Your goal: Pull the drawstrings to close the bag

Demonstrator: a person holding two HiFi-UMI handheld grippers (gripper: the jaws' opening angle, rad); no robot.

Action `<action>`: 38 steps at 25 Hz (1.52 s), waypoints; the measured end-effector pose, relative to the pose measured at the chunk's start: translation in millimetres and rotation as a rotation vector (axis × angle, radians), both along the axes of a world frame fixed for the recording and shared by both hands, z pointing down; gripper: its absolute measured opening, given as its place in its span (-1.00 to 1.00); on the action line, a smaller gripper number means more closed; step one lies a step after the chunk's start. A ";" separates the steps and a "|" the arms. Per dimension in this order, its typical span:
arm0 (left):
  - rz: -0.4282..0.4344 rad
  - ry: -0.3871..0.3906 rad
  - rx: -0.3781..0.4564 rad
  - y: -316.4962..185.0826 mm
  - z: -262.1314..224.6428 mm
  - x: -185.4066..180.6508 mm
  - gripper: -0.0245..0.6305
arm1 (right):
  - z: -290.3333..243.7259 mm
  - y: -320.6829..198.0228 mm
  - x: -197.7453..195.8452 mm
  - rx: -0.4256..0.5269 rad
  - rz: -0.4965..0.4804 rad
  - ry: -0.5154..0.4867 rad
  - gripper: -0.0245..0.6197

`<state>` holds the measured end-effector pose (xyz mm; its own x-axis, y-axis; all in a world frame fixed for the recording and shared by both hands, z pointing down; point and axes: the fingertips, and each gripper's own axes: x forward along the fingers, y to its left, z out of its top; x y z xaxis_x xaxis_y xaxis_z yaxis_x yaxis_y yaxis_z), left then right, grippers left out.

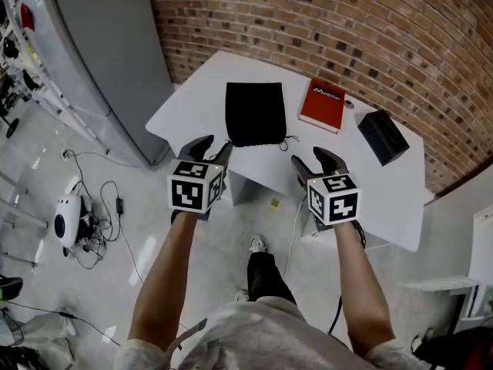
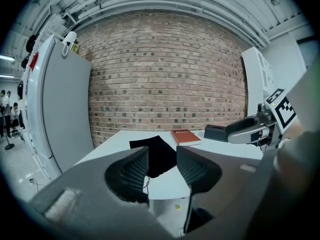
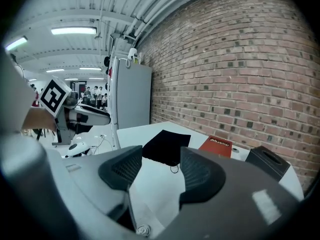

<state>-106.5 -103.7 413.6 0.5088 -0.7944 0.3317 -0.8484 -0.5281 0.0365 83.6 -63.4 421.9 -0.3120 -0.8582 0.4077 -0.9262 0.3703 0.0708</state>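
The hand-held gripper [image 2: 162,171] stands empty, jaws apart, before the black bag [image 2: 156,154].

drawstring bag [image 1: 255,112]: black cloth, matt, soft | worktop [image 1: 192,99]: white, smooth, faint sheen | book [image 1: 322,105]: red cover, smooth | box [image 1: 383,136]: black, matt | wall [image 1: 323,21]: rough brick | floor [image 1: 85,299]: smooth, glossy | my left gripper [image 2: 162,156]: pads [image 2: 132,173] dark, matt, ridged

Grey top [image 1: 269,338], dark trousers [image 1: 266,272]; left gripper [image 1: 213,146] and right gripper [image 1: 314,160] dark, each bearing a black-and-white marker cube [image 1: 196,185]
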 end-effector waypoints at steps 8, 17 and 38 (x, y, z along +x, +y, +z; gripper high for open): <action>0.021 -0.043 -0.085 -43.2 49.1 8.8 -0.37 | 45.7 -45.3 2.5 -0.081 -0.023 0.022 -0.16; 0.040 -0.108 -0.193 -82.6 112.2 10.7 -0.36 | 89.6 -89.1 8.0 -0.155 -0.056 0.056 -0.15; 0.223 -0.274 -0.440 -115.2 203.6 29.4 -0.36 | 169.2 -149.9 7.4 -0.302 -0.210 0.161 -0.08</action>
<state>-77.1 -218.9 617.2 0.4971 -0.4347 0.7510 -0.7276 -0.6803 0.0878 91.0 -213.3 591.2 -0.3789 -0.6164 0.6902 -0.8142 0.5766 0.0680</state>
